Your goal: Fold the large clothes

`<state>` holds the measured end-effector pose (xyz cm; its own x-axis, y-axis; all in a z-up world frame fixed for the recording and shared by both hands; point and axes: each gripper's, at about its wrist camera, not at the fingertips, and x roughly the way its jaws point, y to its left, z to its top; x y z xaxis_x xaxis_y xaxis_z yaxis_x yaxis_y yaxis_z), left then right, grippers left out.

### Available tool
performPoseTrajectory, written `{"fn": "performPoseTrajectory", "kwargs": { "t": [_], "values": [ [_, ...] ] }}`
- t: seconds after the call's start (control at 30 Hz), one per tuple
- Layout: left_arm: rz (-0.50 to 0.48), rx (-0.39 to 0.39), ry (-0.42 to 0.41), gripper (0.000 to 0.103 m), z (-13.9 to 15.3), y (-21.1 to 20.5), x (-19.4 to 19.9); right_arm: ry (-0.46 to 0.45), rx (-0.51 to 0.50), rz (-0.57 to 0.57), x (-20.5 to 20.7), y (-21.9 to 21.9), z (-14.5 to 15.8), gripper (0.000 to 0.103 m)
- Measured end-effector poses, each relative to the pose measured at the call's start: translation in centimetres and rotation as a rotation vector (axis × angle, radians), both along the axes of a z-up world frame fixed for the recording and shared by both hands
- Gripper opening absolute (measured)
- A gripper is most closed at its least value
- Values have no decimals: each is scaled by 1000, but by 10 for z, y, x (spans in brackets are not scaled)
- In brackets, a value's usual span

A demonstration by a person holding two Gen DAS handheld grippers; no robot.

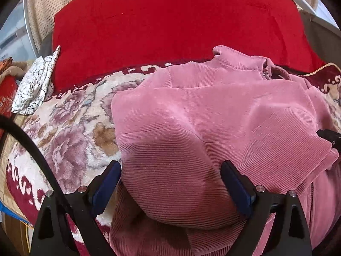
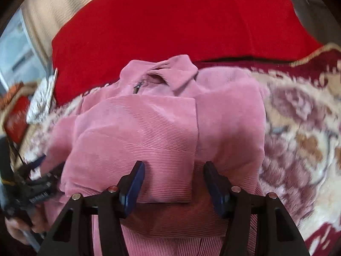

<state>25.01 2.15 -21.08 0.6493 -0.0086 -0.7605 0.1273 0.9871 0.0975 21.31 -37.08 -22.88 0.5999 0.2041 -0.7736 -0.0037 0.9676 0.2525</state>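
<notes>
Straight ahead of both tongs, a pink corduroy jacket lies on a floral blanket, its long axis running from the near hem to the far collar by a red cushion. Left tongs gape wide around a raised bulge of cloth, pads apparently not pressing. Right tongs stand half open over a folded panel's near edge, gripping nothing. Each sits at the near end, left and right.

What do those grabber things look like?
Each gripper is black, with two angular arms that have triangle cut-outs and round silver bolts. The left gripper and right gripper both end in flat dark blue pads. A black cable curves beside the left one.
</notes>
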Motion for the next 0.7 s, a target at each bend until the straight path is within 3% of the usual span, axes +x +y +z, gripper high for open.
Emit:
{"fn": "performPoseTrajectory", "kwargs": {
  "t": [0.27, 0.53, 0.7],
  "values": [
    [83, -134, -81, 95, 24, 36, -13, -33, 127, -38, -11, -30, 9, 62],
    [141, -266, -53, 95, 39, 94, -60, -112, 179, -34, -34, -48, 26, 62],
    [160, -316, 23, 95, 36, 120, -93, -147, 187, 3, -45, -44, 35, 62]
  ]
}}
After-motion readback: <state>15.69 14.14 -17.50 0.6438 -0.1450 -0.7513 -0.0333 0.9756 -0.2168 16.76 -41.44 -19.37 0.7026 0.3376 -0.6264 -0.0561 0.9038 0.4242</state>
